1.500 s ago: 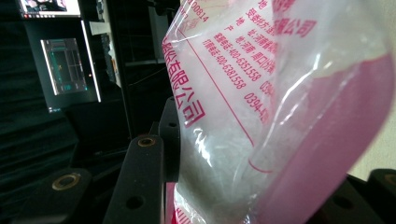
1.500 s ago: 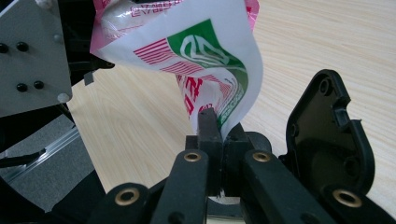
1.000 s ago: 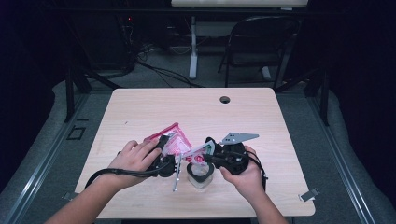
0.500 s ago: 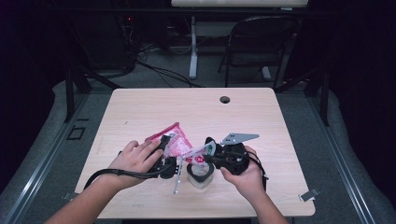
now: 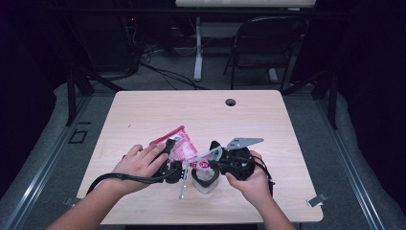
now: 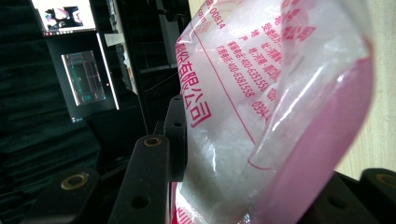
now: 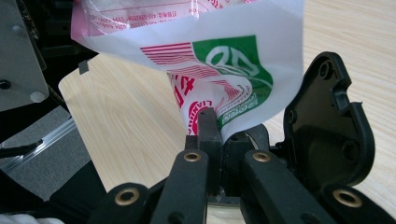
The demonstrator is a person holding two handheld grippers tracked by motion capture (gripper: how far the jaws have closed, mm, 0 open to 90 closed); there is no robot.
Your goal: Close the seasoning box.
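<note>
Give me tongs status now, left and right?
Left tongs: closed on the plastic bag.
Right tongs: shut, pinching a corner of the same bag.

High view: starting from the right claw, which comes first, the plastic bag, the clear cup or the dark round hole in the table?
1. Plastic bag: clamped in the right claw, stretching left.
2. Clear cup: just below the claw, toward the near edge; almost as close.
3. Round hole: far side of the table.

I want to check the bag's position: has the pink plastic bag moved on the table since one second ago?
No. In the high view the pink plastic bag lies at the same place relative to the table's round hole.
</note>
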